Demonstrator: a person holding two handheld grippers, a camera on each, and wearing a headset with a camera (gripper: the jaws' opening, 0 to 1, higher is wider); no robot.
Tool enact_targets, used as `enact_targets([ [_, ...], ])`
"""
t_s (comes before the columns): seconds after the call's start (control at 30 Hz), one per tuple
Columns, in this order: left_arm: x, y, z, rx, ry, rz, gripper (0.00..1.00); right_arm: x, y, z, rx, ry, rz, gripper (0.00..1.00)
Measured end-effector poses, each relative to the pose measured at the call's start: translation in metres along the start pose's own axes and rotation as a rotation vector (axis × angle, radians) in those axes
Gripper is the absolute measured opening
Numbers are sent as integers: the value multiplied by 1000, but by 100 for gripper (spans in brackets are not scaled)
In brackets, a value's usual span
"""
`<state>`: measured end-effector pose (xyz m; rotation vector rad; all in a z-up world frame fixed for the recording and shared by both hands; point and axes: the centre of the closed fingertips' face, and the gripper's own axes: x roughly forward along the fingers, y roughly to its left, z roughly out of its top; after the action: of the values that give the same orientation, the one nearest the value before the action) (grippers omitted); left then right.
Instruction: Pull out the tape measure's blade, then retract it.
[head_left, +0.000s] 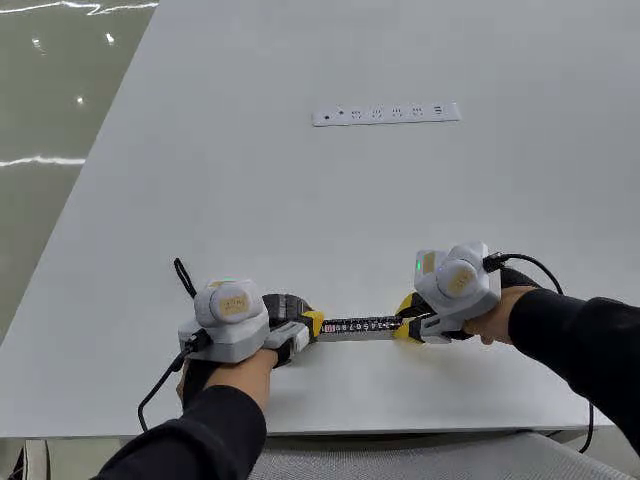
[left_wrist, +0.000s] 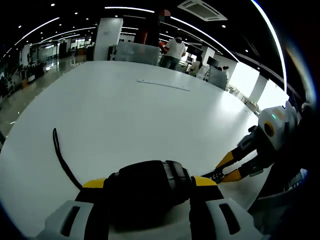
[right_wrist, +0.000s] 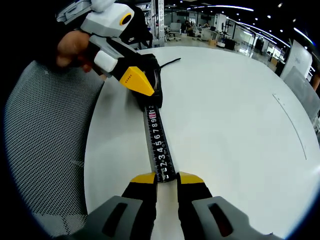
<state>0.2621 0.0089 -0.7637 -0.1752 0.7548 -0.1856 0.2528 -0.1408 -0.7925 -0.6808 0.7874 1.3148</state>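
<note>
A grey mesh chair seat (right_wrist: 45, 150) sits nearest the person, just under the near edge of the white counter (head_left: 300, 180). Close to that edge lies the tape measure (left_wrist: 150, 195). Its black case is clamped between the jaws of the left gripper (left_wrist: 150, 182), whose yellow tips press against it on either side. The blade (right_wrist: 159, 137) is drawn out a short way to the right and runs low over the counter, roughly parallel to the near edge, with its numbers facing up. The right gripper (right_wrist: 165, 178) pinches the blade's free end, its jaws nearly closed with only the strip between the yellow tips. The two grippers are near each other, and the drawn length of blade spans the gap between them. A thin black strap (left_wrist: 61, 157) trails from the case across the counter, leftward and away from the person. Farther back, well apart from the grippers, a white power strip (head_left: 385, 113) lies flat on the counter. Beyond the counter's far side, the left gripper view shows a person in a white shirt (left_wrist: 175, 50) standing among desks under ceiling lights
</note>
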Motion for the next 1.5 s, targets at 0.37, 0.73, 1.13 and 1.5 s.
enact_targets([
  [0.37, -1, 0, 0, -17, -1, -11, 60, 4, 1, 5, -6, -12, 3, 11],
  [0.73, -1, 0, 0, -18, 0, -14, 60, 9, 3, 10, -12, -25, 10, 11],
  [1.13, -1, 0, 0, -20, 1, -20, 60, 13, 4, 17, -9, -35, 19, 10],
  [1.5, -1, -1, 0, -21, 1, -24, 60, 15, 4, 23, -4, -47, 16, 10],
])
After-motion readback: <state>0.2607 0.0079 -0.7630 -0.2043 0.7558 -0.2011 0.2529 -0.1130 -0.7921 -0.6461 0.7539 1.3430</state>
